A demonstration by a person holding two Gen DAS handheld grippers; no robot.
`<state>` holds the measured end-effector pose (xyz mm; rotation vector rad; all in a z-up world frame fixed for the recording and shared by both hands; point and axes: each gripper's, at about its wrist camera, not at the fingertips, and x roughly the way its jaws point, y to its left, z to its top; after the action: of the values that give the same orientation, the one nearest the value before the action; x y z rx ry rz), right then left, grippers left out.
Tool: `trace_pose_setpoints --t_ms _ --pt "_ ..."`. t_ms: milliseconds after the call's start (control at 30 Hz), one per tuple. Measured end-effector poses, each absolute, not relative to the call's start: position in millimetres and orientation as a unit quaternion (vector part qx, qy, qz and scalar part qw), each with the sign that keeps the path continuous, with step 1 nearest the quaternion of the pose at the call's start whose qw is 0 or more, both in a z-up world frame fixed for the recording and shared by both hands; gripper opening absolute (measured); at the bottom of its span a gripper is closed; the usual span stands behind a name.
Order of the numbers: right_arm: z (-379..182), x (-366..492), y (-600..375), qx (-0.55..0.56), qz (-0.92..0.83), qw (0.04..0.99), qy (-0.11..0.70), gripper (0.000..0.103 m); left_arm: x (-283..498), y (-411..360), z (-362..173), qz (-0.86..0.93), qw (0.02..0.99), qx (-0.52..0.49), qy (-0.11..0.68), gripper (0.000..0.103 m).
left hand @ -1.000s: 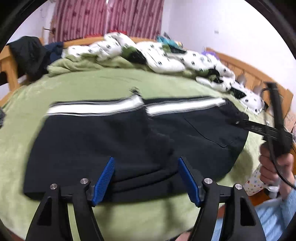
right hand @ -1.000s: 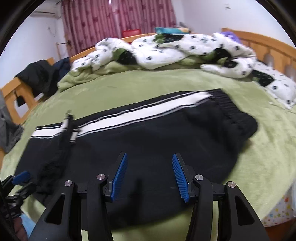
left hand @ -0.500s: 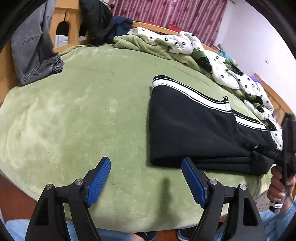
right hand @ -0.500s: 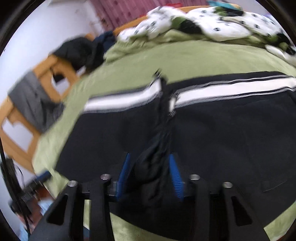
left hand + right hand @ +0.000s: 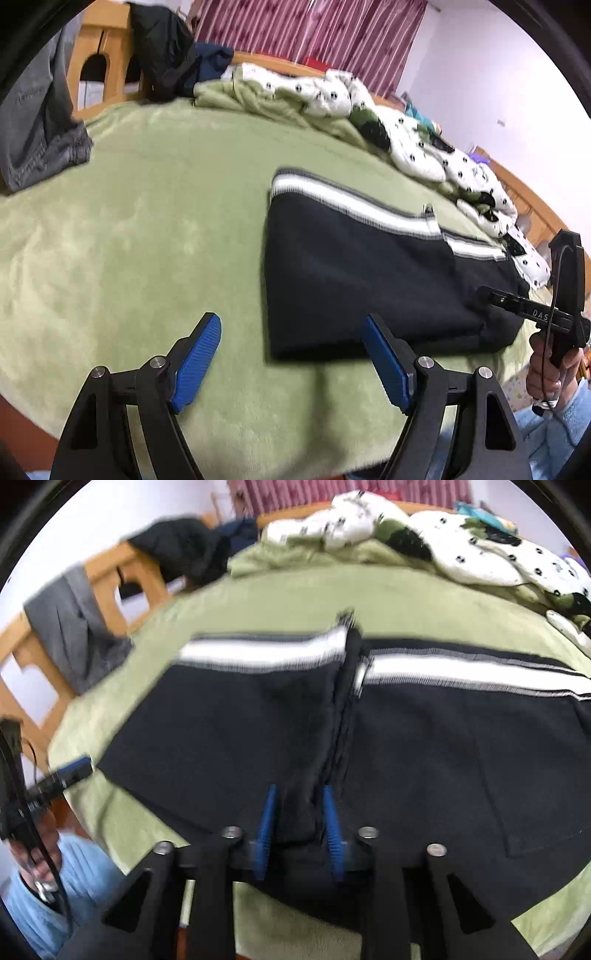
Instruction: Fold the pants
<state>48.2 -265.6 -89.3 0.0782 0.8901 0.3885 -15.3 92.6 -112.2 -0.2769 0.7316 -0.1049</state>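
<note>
the left hand-held gripper (image 5: 291,363) hangs over bare green blanket (image 5: 129,240) with its jaws well apart and nothing between them. the folded black pants (image 5: 362,273) lie ahead and to its right, their near left corner just past its right blue pad (image 5: 384,360). if it shuts where it stands, it would catch only blanket pile, or drag up blanket together with the corner and spoil the fold. it would do better to slide right over the cloth edge first.

further right, the right hand-held gripper (image 5: 298,830) has a bunched ridge of the pants (image 5: 236,731) between its 2 pads, at the near edge where 1 folded layer ends over the other. its jaws have just been opening after a tighter pinch, and the picture is too smeared to tell whether the pads still press on the cloth. from that come the main risks, as i judge them: a loose hold could let the ridge slip out on a lift, dropping the layer crooked; a hold on too many layers would carry the whole stack instead of 1 flap.

with the left hand-held gripper holding nothing, any pull by the right alone would likely skew the white stripes (image 5: 443,672) out of line and slide the pants across the soft bed. the gray garment (image 5: 40,136) far to the left and the spotted quilt (image 5: 417,147) beyond are well apart from the work.
</note>
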Motion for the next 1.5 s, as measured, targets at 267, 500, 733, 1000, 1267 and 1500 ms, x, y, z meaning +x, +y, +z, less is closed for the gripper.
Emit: trace_pose_setpoints --t_ms 267,500,733,1000,1267,1500 --pt "-129 68 -250 -0.003 0.143 0.877 0.459 0.036 41 67 -151 -0.027 0.893 -0.094 0.44 0.081" --pt "-102 74 -264 0.046 0.124 0.871 0.473 0.036 38 76 -137 -0.037 0.885 -0.11 0.451 0.076" --pt "-9 41 -311 0.063 0.083 0.924 0.369 0.038 27 95 -60 -0.013 0.908 -0.089 0.41 0.068" --pt "58 -6 -379 -0.004 0.048 0.946 0.321 0.053 32 109 28 -0.008 0.926 -0.087 0.367 0.086" --pt "6 12 -490 0.07 -0.045 0.929 0.362 0.067 79 103 -35 -0.025 0.898 -0.142 0.416 0.086" --pt "-92 56 -544 0.158 -0.072 0.889 0.424 0.067 123 101 -108 -0.04 0.874 -0.154 0.458 0.08"
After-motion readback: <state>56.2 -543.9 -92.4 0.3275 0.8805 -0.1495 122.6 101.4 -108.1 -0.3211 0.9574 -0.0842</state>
